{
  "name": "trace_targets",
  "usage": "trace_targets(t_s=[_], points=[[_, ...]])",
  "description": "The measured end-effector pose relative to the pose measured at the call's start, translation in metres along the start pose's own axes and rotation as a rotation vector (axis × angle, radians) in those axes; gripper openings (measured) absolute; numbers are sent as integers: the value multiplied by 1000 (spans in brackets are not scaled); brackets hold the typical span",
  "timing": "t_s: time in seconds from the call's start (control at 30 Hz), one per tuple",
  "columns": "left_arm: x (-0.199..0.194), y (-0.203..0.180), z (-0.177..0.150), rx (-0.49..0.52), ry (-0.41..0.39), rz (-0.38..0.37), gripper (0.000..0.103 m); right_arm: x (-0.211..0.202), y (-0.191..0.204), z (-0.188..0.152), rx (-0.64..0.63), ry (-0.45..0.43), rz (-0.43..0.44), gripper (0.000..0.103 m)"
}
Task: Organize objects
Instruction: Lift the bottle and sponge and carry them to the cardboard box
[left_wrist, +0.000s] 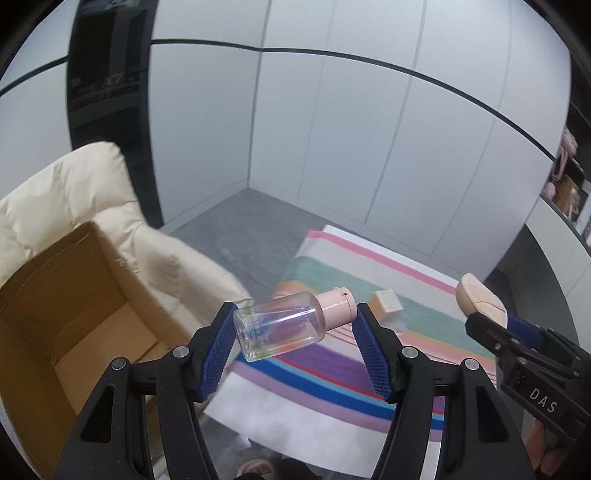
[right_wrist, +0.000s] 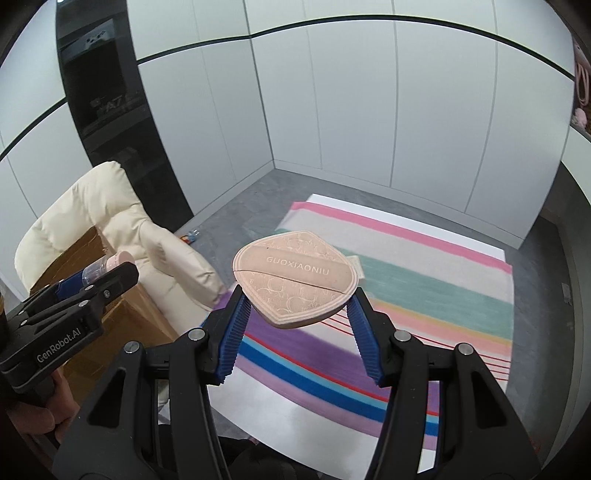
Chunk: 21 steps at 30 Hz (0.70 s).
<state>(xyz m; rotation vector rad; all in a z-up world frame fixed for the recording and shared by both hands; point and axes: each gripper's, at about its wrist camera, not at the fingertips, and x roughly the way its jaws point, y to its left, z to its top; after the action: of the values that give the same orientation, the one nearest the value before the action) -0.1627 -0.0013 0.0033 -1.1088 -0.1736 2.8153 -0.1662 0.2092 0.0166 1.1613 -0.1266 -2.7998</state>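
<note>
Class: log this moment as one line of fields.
left tool: shut on clear bottle | right tool: shut on powder puff | cardboard box: open, left of both

Black hand-held gripper, blue ribbed pads, silver screws

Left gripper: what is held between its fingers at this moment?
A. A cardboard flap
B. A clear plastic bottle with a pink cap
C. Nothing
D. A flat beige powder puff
B: in the left wrist view the left gripper has its blue fingers pressed on the clear bottle at base and pink cap, lifted above the striped rug; the powder puff is in the right gripper.
</note>
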Motion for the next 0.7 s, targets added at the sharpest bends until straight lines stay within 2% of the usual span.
trace_targets(t_s=[0.7], points=[[-22, 94, -7, -102, -20, 128, 65, 35, 96, 8, -95, 32, 131, 57]])
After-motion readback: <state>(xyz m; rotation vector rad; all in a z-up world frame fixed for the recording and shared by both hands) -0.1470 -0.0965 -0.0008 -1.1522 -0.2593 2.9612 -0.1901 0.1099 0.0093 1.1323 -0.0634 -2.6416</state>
